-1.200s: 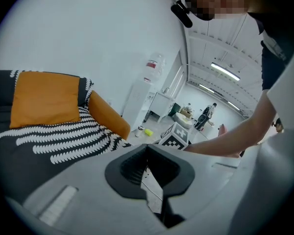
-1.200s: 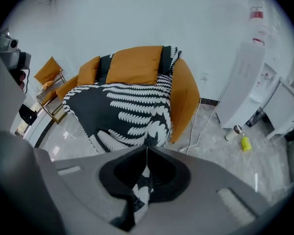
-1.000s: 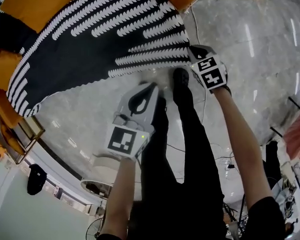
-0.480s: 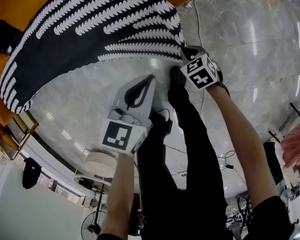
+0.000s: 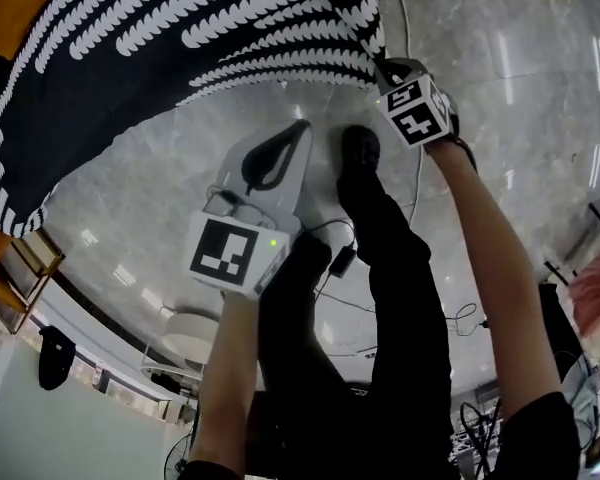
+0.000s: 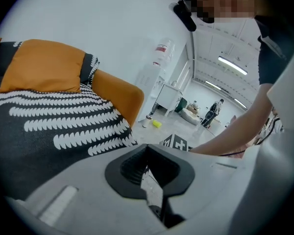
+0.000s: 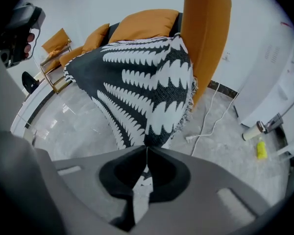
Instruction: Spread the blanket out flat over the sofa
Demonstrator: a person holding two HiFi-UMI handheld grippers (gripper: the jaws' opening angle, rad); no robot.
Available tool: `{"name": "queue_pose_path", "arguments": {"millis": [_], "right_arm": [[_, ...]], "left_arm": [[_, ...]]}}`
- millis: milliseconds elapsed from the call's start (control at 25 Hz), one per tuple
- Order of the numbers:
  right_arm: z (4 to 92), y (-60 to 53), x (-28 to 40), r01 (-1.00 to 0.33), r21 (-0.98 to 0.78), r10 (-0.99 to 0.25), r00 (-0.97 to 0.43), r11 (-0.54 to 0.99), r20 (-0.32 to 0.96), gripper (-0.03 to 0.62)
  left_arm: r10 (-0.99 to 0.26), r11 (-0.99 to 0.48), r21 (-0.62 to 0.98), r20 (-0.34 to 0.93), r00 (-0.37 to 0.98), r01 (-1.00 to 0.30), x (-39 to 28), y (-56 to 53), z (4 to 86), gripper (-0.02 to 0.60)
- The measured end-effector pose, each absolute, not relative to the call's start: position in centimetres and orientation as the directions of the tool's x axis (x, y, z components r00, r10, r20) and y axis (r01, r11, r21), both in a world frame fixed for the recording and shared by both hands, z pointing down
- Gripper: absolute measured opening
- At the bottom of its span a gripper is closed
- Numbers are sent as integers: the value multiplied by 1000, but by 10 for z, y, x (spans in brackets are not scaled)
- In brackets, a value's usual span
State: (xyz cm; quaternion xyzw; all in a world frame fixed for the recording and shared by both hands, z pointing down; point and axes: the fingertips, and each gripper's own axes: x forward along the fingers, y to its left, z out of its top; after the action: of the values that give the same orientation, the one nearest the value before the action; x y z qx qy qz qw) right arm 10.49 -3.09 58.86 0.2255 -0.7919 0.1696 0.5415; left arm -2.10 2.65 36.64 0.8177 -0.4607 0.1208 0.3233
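Lowered since a second earlier were the left gripper (image 5: 298, 133) and right gripper (image 5: 380, 68); the blanket (image 5: 130, 58), draped over the sofa (image 7: 206, 33), was drawn down at its front edge. Its corner was pinched by the right jaws, likely so the cloth could be pulled taut. The left jaws were pressed together, empty, before the sofa.

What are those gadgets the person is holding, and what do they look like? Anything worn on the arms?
The left gripper and right gripper are pale grey plastic shells tapering to two jaws lined with black pads. Each carries a cube printed with black-and-white square markers; the left one also shows a small green light. The arms are bare below short black sleeves.
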Motion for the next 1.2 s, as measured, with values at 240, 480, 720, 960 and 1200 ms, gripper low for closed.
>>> {"name": "queue_pose_path", "arguments": {"millis": [240,480,720,960,1200], "right_arm": [[647,-55,108,-608,-21,-237,-341,794,910,9],[672,-62,102,-609,48,-306,-327,792,894,9],[695,-79,89,-641,54,-378,-381,766,844,9],[716,-88,80,-662,77,-451,-416,746,789,9],[758,-98,71,-609,220,-531,-393,762,751,9]], "left_arm": [[-690,-407,361,480,541,-839,-24,20,421,11],[-682,-457,337,461,568,-823,-20,29,451,11],[-707,-513,282,397,585,-811,-20,17,487,11],[-736,-532,239,343,584,-812,-18,7,528,11],[-740,-543,220,331,586,-810,-33,14,583,11]]}}
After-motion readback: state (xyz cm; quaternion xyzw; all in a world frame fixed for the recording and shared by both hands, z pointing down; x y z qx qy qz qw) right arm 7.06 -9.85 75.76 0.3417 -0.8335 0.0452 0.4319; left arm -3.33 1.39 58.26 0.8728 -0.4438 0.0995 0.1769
